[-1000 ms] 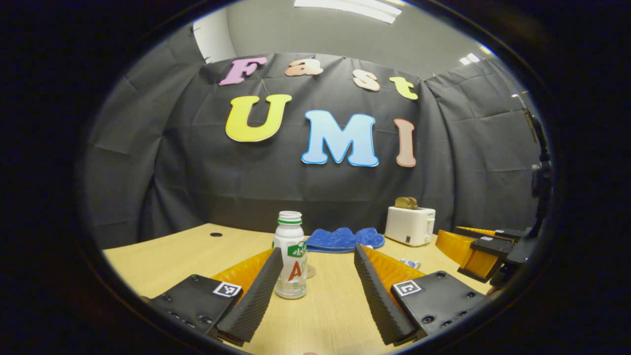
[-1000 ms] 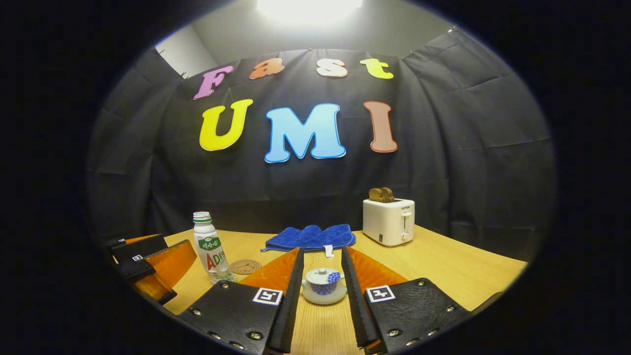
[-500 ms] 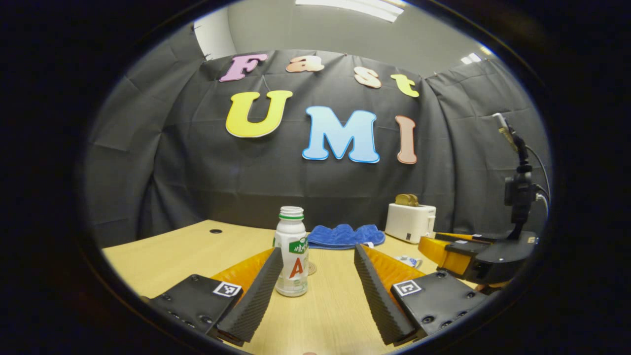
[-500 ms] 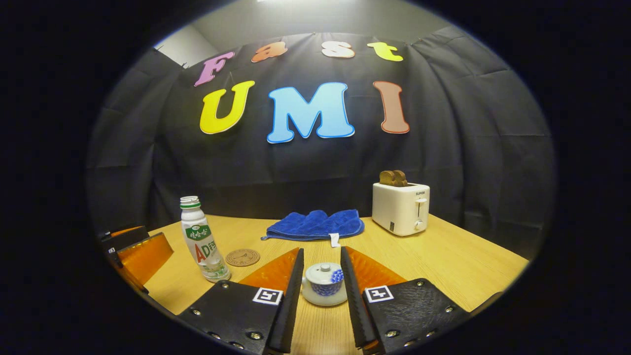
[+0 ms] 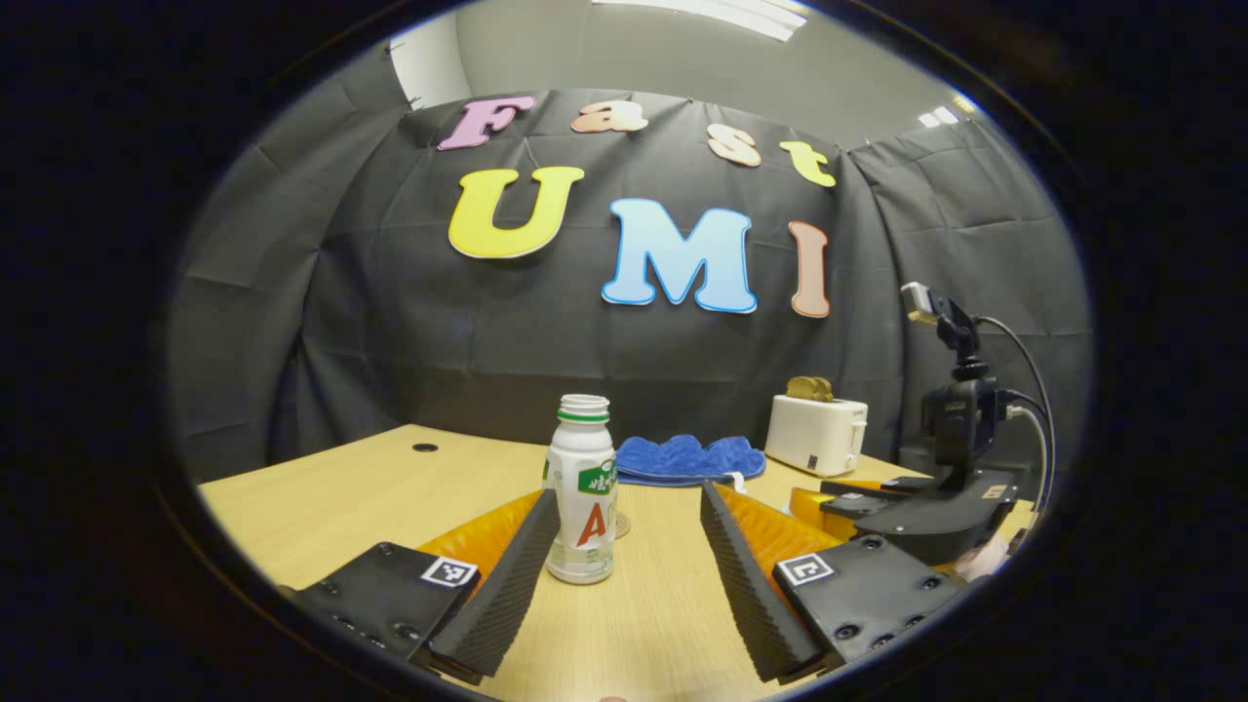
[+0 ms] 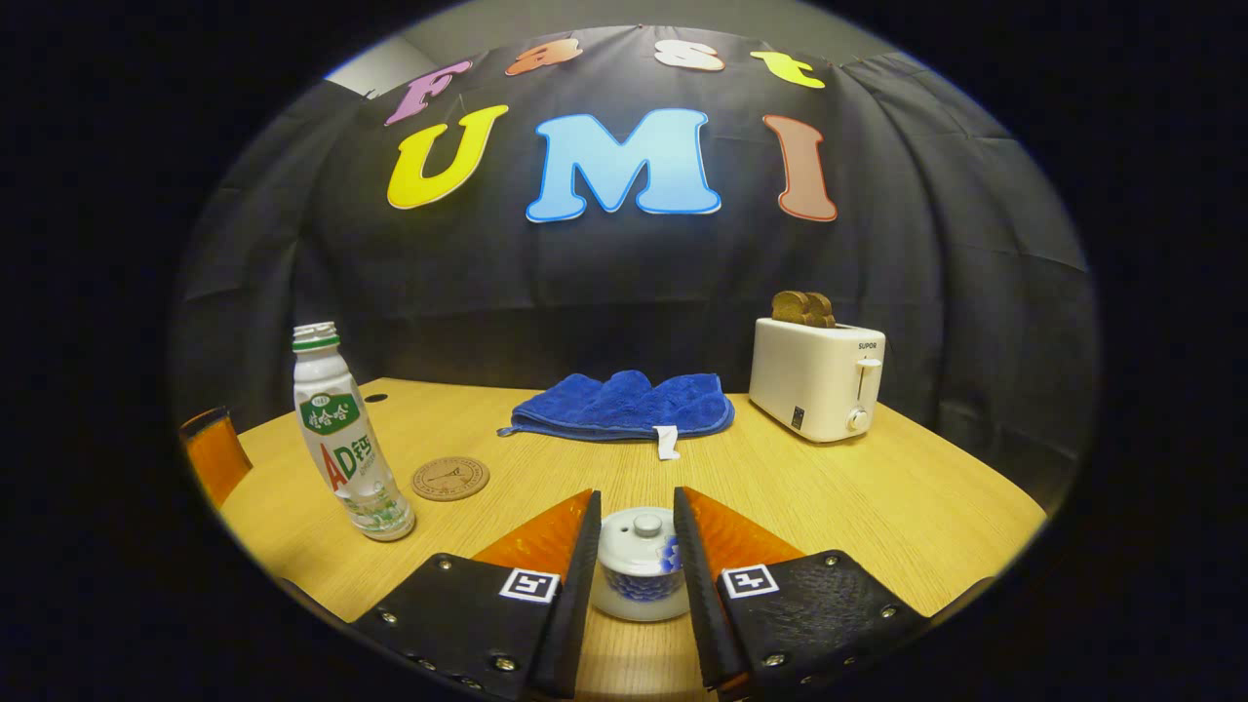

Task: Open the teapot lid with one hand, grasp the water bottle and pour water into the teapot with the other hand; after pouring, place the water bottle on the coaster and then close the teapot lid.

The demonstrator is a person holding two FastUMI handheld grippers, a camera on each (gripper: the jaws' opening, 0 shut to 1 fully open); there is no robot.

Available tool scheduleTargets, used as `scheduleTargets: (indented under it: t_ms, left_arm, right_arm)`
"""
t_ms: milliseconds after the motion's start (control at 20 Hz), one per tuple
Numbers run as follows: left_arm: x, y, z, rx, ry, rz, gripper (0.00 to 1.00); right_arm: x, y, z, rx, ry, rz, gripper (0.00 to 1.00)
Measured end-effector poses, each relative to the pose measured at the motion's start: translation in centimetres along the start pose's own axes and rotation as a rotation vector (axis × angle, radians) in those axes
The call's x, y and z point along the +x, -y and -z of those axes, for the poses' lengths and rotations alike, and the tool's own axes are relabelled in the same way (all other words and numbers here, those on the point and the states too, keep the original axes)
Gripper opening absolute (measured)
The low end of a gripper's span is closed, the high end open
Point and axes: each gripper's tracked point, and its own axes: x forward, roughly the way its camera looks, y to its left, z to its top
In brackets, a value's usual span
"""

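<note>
An uncapped white bottle [image 5: 581, 487] with a green and red label stands on the wooden table [image 5: 341, 497], just ahead of my left gripper [image 5: 625, 502]. That gripper is open, and the bottle is near the tip of its left finger. A small white and blue teapot [image 6: 639, 570] with its lid [image 6: 643, 531] on sits between the tips of my right gripper [image 6: 635, 502], which is open and straddles it. The round brown coaster [image 6: 450, 479] lies right of the bottle [image 6: 341, 448]. In the left gripper view my right gripper [image 5: 916, 517] is low on the right.
A folded blue cloth [image 6: 624, 405] lies at the back centre of the table. A white toaster [image 6: 819, 380] holding toast stands at the back right. A small dark hole [image 5: 424, 448] marks the tabletop at the far left.
My right gripper has moved forward and lower, so the teapot now sits between its fingertips. The left gripper has edged slightly toward the bottle. Both stay open.
</note>
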Motion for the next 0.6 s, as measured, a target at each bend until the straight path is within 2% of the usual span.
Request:
scheduleTargets:
  t_ms: [100,200,350,400,450,600]
  left_arm:
    - [0.1,-0.3,0.2,-0.002,-0.003,-0.004,0.98]
    - [0.2,-0.6,0.3,-0.003,-0.005,-0.01,0.98]
    - [0.3,-1.2,0.4,-0.013,-0.007,-0.018,0.98]
    - [0.3,-1.3,0.6,-0.016,-0.008,-0.02,0.98]
    - [0.3,-1.5,0.5,-0.016,-0.008,-0.024,0.98]
    - [0.5,-1.9,0.9,-0.014,-0.015,-0.031,0.98]
  right_arm:
    - [0.8,0.4,-0.2,-0.003,0.008,0.009,0.46]
    - [0.9,0.2,0.0,-0.001,0.008,0.007,0.24]
    - [0.4,0.6,-0.2,-0.04,0.009,0.03,0.24]
    - [1.7,0.5,-0.2,-0.022,0.005,0.04,0.14]
    - [1.1,0.7,-0.3,-0.019,0.008,0.029,0.05]
    - [1.0,0.5,-0.4,-0.058,0.009,0.027,0.05]
